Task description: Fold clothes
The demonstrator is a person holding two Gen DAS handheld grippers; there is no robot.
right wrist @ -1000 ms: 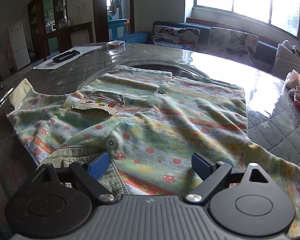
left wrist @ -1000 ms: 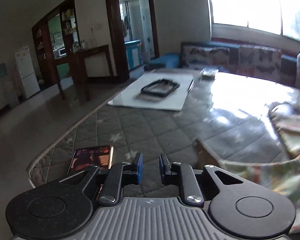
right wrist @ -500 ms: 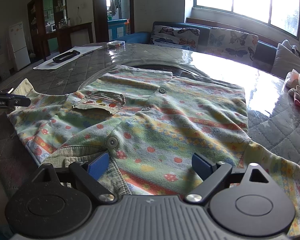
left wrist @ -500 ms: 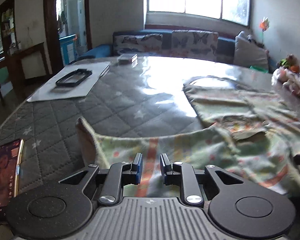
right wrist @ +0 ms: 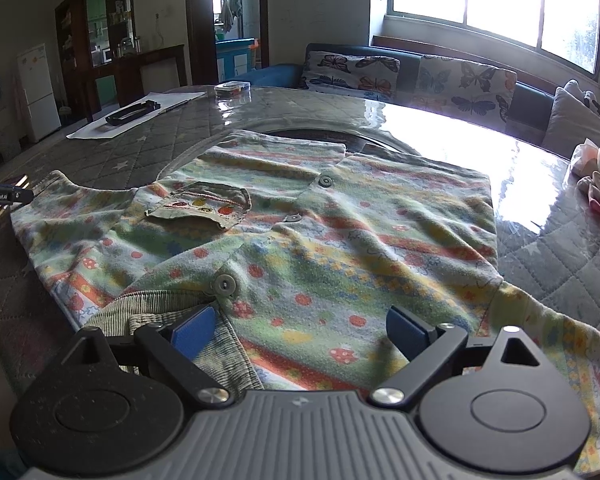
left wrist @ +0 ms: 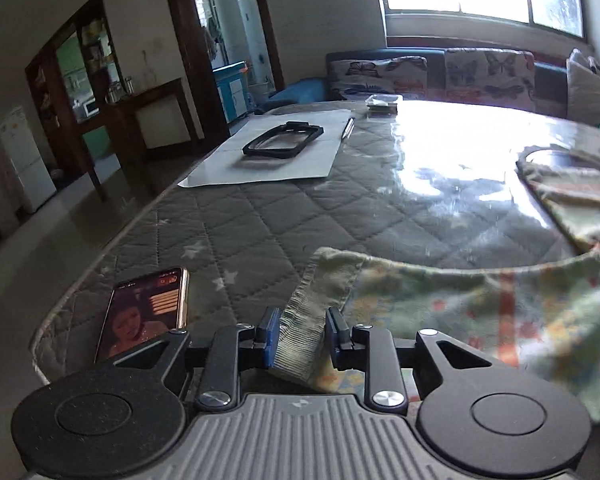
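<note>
Opening around the shirt's ribbed cuff point(left wrist: 300, 340), left gripper point(left wrist: 302, 336) jaws flank it; right gripper point(right wrist: 298, 330) spread wide over the shirt point(right wrist: 300, 232) on the surface point(left wrist: 260, 216).

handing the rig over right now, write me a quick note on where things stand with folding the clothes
Left tongs: jaws opening, ribbed sleeve cuff between them, not clearly pinched.
Right tongs: wide open, hovering over the hem, holding nothing.
Floral striped button-up top lies spread flat, front up, on the grey quilted table. A lit phone sits left of the cuff.
Done: top laid out. No fold visible yet.
Left: fold sleeves in, then the body.
</note>
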